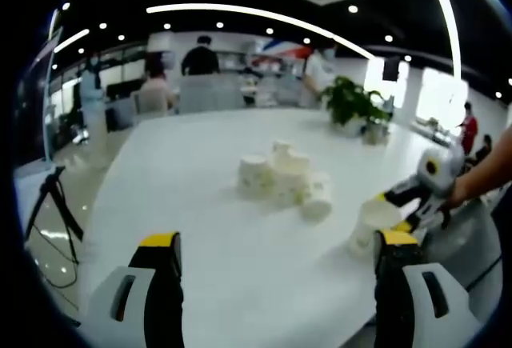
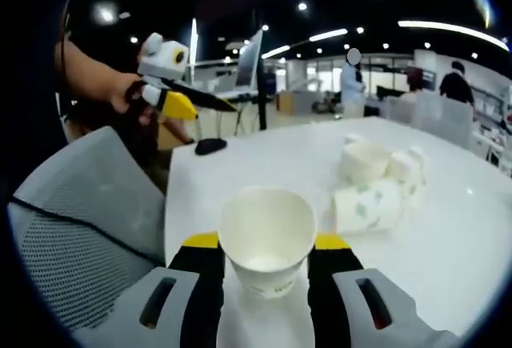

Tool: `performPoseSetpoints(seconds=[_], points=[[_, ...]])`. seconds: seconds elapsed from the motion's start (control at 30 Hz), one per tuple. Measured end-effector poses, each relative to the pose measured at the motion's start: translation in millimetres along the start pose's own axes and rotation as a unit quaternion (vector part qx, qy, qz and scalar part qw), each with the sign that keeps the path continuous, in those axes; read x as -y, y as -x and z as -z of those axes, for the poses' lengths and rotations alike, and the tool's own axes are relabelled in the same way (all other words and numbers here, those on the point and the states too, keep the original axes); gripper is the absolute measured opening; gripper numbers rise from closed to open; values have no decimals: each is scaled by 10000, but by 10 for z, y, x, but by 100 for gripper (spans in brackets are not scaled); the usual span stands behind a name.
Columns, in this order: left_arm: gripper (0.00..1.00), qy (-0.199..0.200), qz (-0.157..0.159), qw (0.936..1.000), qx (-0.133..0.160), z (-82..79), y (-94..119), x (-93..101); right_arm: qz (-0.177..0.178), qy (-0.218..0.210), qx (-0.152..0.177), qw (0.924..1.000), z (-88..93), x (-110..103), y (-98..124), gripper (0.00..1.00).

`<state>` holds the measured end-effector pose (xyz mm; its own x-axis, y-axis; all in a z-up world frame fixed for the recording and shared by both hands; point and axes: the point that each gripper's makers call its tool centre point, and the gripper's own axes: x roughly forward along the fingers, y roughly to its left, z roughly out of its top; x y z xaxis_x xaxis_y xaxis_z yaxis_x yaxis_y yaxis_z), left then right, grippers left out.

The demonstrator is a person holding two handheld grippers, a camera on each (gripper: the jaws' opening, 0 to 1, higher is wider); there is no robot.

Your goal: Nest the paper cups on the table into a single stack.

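One upright paper cup (image 2: pixel 267 246) sits clamped between the right gripper (image 2: pixel 266 246) jaws; left gripper (image 1: pixel 278 254) jaws gape wide, empty, with the cup cluster (image 1: pixel 286 178) at twelve o'clock on the white table (image 1: pixel 192 196).

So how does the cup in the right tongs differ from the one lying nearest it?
The held cup stands upright, mouth open upward, gripped by the right tongs. The nearest cup lies on its side on the table, free, against the cluster. Both are white paper with green print.
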<state>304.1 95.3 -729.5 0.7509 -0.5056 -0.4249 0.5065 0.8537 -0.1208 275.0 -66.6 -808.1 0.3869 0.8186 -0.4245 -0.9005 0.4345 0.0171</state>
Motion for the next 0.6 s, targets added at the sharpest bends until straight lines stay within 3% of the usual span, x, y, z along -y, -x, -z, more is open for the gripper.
performPoseSetpoints(seconds=[0.47,0.6], points=[[98,-2,31,10000,-5,-3,-28,30,-9,54,-164,9999,42,-10,-5,41],[98,-4,33,10000,0,-4,-28,32,-17,-43,-159,9999,-3,-22,21,55]])
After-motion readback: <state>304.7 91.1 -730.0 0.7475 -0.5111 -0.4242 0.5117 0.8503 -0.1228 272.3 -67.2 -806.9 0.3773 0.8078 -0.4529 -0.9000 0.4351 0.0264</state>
